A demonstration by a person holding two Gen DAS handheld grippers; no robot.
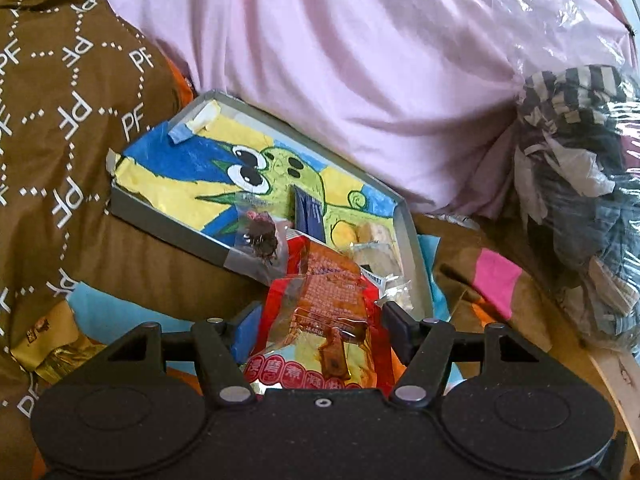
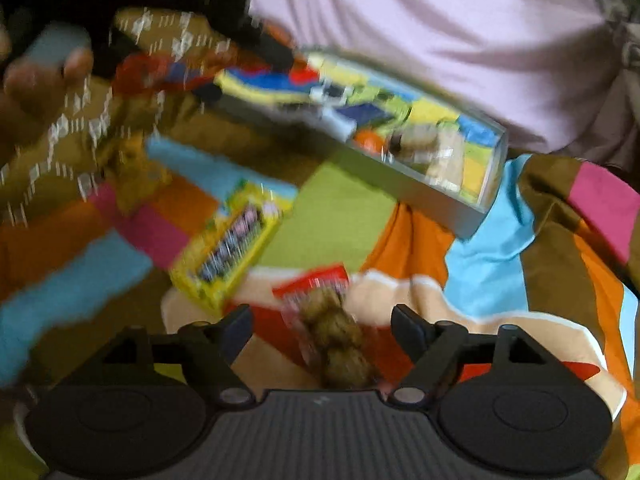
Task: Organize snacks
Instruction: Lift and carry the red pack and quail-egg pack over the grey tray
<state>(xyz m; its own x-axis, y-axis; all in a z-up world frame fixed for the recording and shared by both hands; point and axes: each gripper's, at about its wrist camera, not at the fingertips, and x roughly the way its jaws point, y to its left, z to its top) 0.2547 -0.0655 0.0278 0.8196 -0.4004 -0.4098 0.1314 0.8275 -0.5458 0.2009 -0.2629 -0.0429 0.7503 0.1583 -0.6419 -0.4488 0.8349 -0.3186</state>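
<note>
A shallow grey box (image 1: 172,220) lined with a cartoon drawing lies on the bed and holds a dark blue packet (image 1: 310,214), a clear packet with a dark snack (image 1: 260,236) and pale wrapped snacks (image 1: 380,244). My left gripper (image 1: 320,328) is at the box's near corner, jaws wide apart, with a red and orange snack packet (image 1: 324,300) between them; contact does not show. In the blurred right wrist view, my right gripper (image 2: 322,330) is open over a red packet of brown snack pieces (image 2: 332,320). A yellow packet (image 2: 228,248) lies to its left. The box (image 2: 420,184) is ahead.
A pink pillow (image 1: 360,60) lies behind the box. A brown patterned quilt (image 1: 60,120) is heaped at the left. A clear plastic bag of clothes (image 1: 580,200) is at the right. The bed cover (image 2: 348,216) is brightly patchworked. A hand (image 2: 44,80) shows at the far left.
</note>
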